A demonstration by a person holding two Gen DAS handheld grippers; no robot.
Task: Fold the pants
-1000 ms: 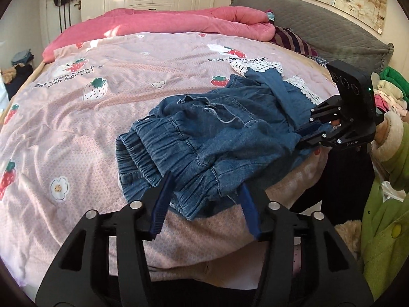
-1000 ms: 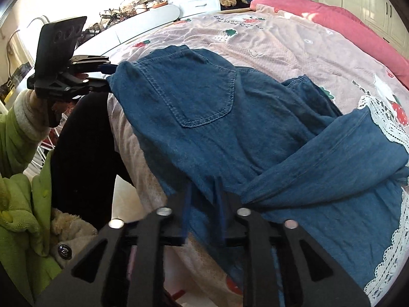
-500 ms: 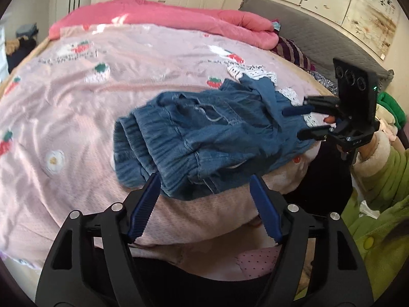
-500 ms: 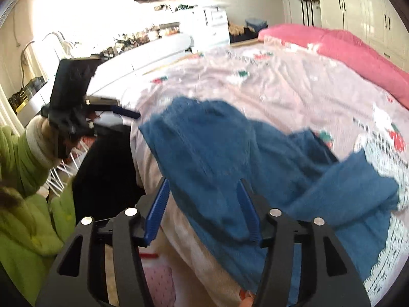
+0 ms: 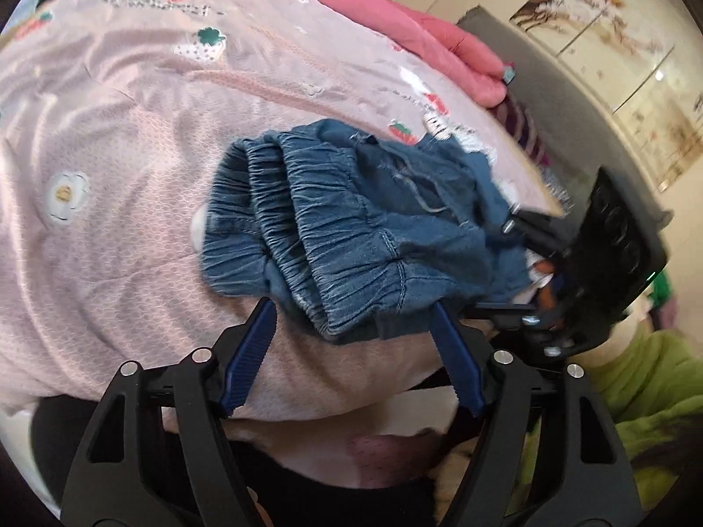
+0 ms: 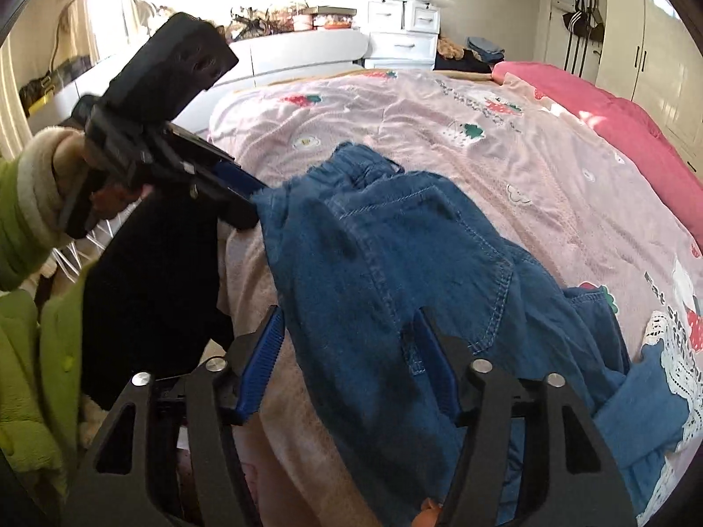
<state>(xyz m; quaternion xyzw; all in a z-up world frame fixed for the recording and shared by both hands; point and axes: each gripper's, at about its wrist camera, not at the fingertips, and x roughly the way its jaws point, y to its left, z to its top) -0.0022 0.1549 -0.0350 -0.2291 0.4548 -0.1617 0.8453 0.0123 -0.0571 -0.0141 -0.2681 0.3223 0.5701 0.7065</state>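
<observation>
Looking along the left gripper (image 5: 351, 342) from its own camera, the pants (image 5: 351, 228) lie straight ahead at twelve o'clock on the pink bedspread (image 5: 110, 175), heaped near the bed's near edge; the gathered elastic waistband is the nearest part, its lowest fold sitting between the two blue pads, which stand apart on either side of it and are closing without yet pressing the cloth; the bundle's long axis runs from about eight o'clock to two o'clock, away toward the right gripper (image 5: 527, 263) at three o'clock, whose tips are blurred against the denim.

From the right wrist camera, the right gripper (image 6: 347, 351) has the pants (image 6: 417, 263) at twelve o'clock too; denim fills the gap between its pads, which are apart and closing; whether they already pinch I cannot tell; the back pocket lies just beyond, the legs trailing to four o'clock; the left gripper (image 6: 246, 202) reaches in from ten o'clock, touching the waistband corner; I judge both hands equally near, one at each end of the waist.
</observation>
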